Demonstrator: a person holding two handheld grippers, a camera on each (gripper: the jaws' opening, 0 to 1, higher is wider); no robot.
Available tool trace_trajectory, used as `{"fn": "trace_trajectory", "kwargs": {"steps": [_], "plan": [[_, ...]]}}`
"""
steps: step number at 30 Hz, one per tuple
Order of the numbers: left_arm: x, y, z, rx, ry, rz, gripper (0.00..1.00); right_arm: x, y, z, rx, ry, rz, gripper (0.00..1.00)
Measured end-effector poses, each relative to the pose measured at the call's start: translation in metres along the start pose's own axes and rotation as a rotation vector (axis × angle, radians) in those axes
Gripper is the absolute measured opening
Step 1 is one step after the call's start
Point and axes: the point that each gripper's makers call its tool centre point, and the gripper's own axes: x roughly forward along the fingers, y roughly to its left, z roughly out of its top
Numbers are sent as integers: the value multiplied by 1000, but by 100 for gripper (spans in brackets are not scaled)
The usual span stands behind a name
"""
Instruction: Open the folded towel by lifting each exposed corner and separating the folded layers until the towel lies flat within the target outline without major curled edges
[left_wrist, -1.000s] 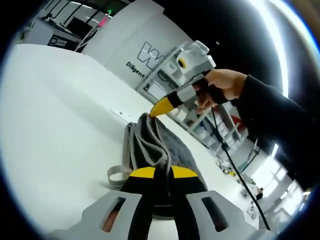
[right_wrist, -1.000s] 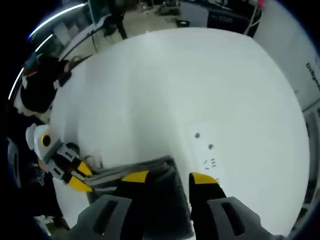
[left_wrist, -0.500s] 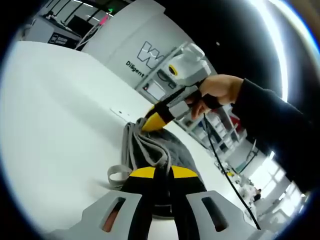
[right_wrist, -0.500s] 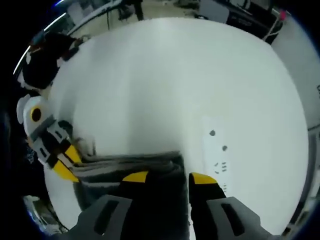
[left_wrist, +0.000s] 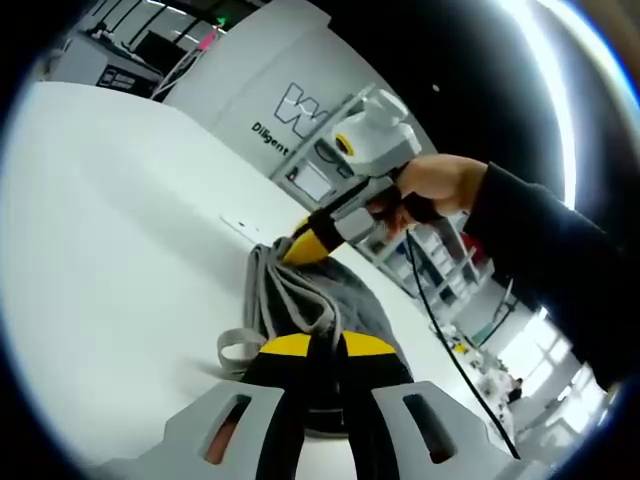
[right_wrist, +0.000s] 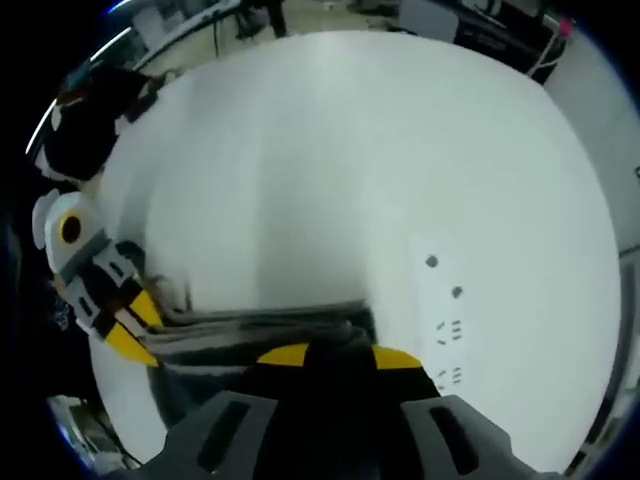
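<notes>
Grey towel, still folded, on the white bench

The towel (left_wrist: 320, 300) is dark grey with lighter grey edging, bunched in ridged folds; one pale hem loops out at its side. In the right gripper view the towel (right_wrist: 260, 335) shows stacked layers.

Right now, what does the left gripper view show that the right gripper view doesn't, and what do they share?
Left gripper view: a person's hand and dark sleeve holding the right tongs, a wall with lettering, and shelving behind.

Right gripper view: small dark marks on the white table, and the left tongs entering from the left.

Both: the grey towel bunched on the table, each view's own tongs closed on it.
</notes>
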Motion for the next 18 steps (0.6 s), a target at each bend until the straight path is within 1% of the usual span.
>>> {"fn": "trace_trajectory", "kwargs": {"steps": [2,9,18], "plan": [[0,0,0,0,0,0,8,0,0,0,-14,-3,-3,16],[2,1,1,-12,-3,-6,7,-3,-1,2,-10,-8,1,10],[3,-2,3,-24,-5,-20,6,-6,0,2,-44,-14,-3,8]]}}
